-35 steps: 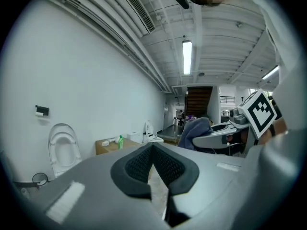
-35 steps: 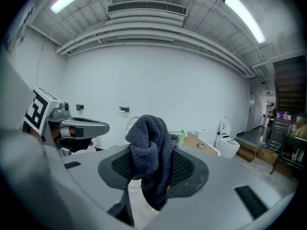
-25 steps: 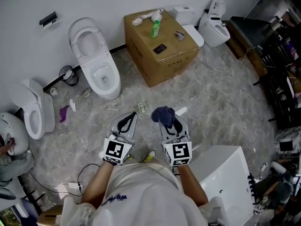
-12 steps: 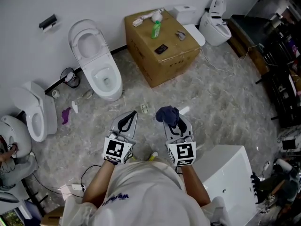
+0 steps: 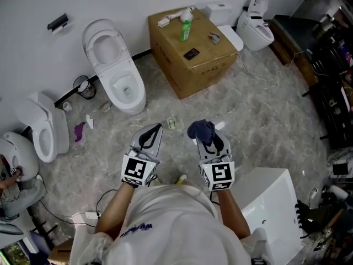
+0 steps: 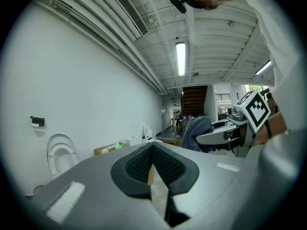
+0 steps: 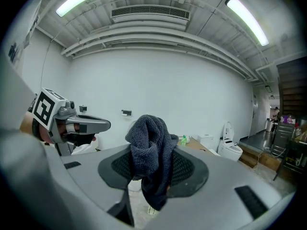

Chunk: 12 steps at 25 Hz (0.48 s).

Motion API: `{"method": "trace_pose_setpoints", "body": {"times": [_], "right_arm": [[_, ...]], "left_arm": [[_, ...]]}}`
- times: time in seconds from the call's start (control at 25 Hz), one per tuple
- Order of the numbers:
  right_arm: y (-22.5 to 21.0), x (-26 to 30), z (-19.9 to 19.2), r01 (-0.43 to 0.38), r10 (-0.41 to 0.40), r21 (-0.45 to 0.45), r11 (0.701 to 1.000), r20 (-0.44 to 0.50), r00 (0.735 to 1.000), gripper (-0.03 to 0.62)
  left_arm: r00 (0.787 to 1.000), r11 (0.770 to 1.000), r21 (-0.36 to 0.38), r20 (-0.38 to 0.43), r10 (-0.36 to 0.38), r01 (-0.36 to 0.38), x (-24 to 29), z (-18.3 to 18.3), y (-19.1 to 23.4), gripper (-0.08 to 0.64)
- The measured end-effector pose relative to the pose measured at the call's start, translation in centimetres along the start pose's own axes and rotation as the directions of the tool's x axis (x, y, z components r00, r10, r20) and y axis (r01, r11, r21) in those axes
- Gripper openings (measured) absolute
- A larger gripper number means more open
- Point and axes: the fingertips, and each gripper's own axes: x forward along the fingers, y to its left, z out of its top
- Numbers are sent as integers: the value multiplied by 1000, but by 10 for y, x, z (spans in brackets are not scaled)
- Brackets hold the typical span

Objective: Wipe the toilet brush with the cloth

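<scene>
my left gripper: jaws closed, empty | my right gripper: jaws clamp cloth | open floor at 12 o'clock, up to box edge | toilet at 11 o'clock

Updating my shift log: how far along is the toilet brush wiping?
Done: the cloth is picked up, clamped in the right gripper. In hand: nothing more; the left gripper is shut and empty. Left: the wiping itself. No brush is held or touching the cloth, and I cannot make one out for sure.
</scene>
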Motion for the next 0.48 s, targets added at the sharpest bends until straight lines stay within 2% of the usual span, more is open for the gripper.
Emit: {"method": "trace_pose_setpoints", "body": {"times": [0.48], "right_arm": [[-4,0,1,19,-19,10,1000,4,1000,164]], "left_arm": [[1000,1000,-5,2,13,-13,-2,2,3,-2]]}}
